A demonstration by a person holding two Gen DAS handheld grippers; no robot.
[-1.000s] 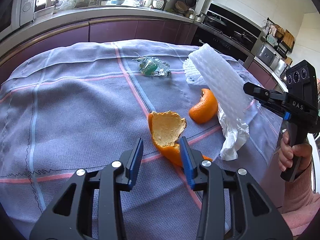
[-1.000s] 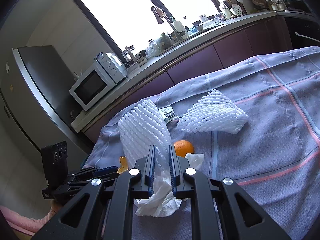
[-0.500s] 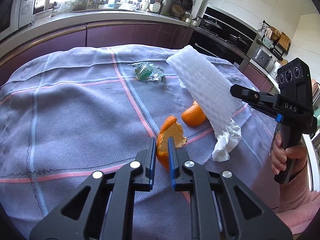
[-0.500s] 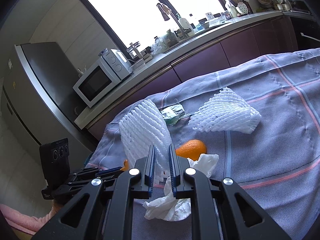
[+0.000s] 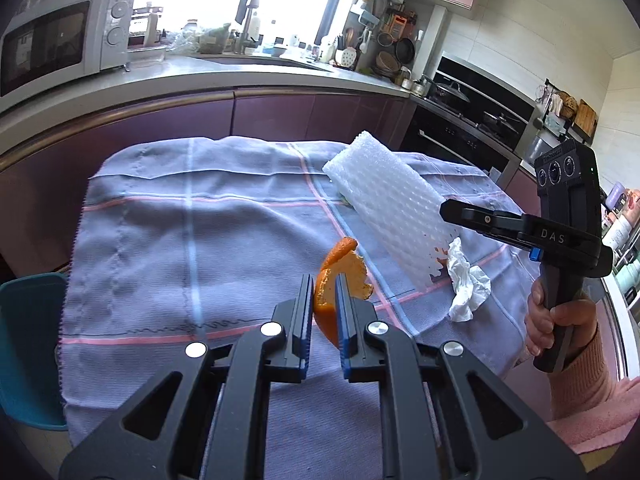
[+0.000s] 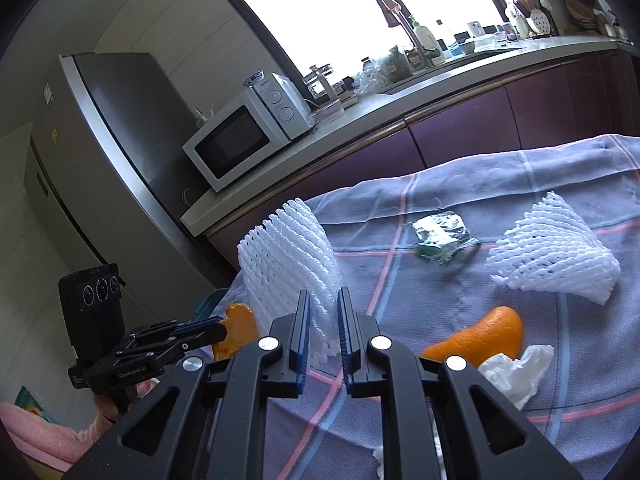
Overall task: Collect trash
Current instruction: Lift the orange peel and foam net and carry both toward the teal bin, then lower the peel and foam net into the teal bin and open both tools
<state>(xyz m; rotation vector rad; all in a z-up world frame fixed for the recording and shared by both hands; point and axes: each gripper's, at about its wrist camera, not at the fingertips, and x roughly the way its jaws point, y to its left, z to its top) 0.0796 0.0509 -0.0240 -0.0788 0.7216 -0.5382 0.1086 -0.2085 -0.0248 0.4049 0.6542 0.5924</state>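
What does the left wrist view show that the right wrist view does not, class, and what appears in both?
Only the left wrist view shows the oven and the person's hand on the right gripper's handle.

Only the right wrist view shows the fridge, the green wrapper, a second foam net and a second orange peel lying on the cloth.

Both show the microwave, the crumpled tissue, the left gripper shut on an orange peel, and the right gripper shut on a foam net.

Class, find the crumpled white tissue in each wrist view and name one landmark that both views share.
Left wrist view: the crumpled white tissue lies right of centre on the cloth, below the held foam net sleeve.
Right wrist view: the tissue lies at lower right, against the loose orange peel.
Shared landmark: the white microwave on the counter.
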